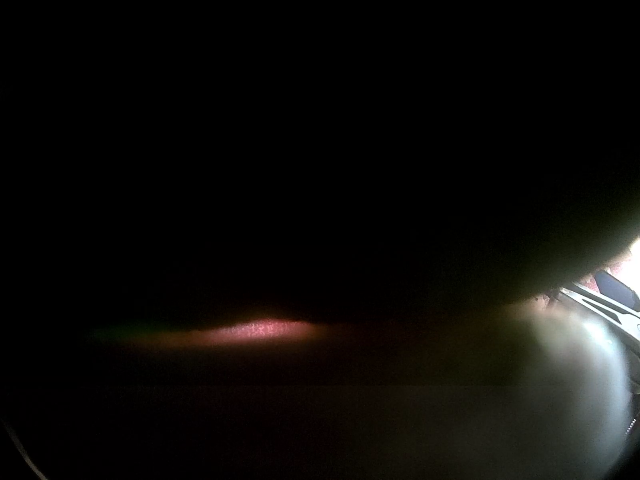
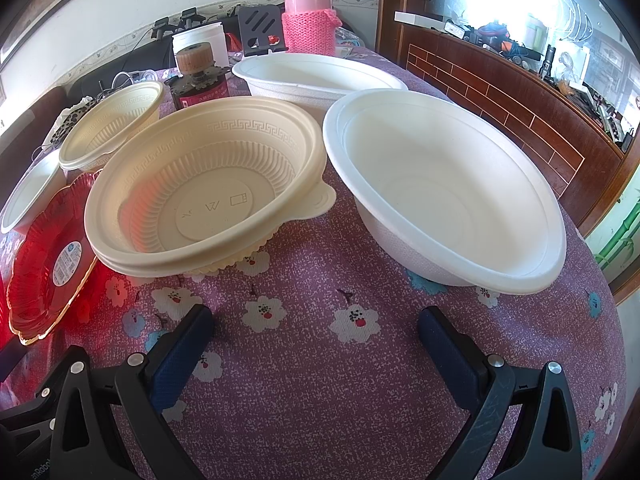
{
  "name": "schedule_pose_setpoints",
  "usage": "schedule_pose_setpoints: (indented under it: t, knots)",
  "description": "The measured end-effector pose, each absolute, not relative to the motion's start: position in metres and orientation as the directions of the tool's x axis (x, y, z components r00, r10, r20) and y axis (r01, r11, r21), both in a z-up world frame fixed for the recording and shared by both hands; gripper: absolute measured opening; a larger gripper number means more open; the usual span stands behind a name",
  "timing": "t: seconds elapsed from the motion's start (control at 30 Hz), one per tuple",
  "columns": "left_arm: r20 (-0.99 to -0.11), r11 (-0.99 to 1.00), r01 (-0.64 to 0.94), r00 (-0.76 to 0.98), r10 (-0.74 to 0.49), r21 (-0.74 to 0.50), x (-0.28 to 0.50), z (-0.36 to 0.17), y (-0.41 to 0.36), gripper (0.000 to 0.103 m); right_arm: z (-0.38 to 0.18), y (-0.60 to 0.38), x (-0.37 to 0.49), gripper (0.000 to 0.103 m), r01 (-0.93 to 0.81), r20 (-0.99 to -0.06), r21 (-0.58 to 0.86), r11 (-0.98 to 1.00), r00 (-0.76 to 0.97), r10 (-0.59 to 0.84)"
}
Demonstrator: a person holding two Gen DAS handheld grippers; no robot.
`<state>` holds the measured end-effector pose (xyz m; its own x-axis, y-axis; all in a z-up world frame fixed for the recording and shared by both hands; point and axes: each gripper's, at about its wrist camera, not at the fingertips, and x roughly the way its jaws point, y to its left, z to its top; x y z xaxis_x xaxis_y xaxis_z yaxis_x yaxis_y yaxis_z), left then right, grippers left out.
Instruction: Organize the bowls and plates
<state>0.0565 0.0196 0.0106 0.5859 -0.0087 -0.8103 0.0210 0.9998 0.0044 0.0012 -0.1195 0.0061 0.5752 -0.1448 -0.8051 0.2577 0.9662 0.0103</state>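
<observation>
The left wrist view is almost wholly dark, something pressed close over the lens, so whether the left gripper is spread or closed cannot be told.

In the right wrist view, from the left: a small white bowl (image 2: 28, 196) at the edge, then a red glass plate (image 2: 44, 268) tilted against the cream bowl stack (image 2: 208, 188) — a second cream bowl (image 2: 114, 128) sits behind it. To the right stands a large white bowl (image 2: 444, 188), slightly tipped, with another white bowl (image 2: 316, 76) behind, all on the purple flowered tablecloth (image 2: 320, 360). A pink flask (image 2: 308, 12) stands at the back. The right gripper (image 2: 316, 332) is spread wide — holding nothing, near the bowls, touching none.
</observation>
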Motion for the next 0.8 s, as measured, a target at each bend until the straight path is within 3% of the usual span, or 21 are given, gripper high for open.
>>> schedule_pose_setpoints:
  t: [0.8]
  knots:
    - [-0.811,1.000,0.023,0.585,-0.010,0.004,0.135,0.020,0.018,0.103,0.006,-0.119,0.001,0.102,0.258,-0.805,0.010,0.966,0.575,-0.145]
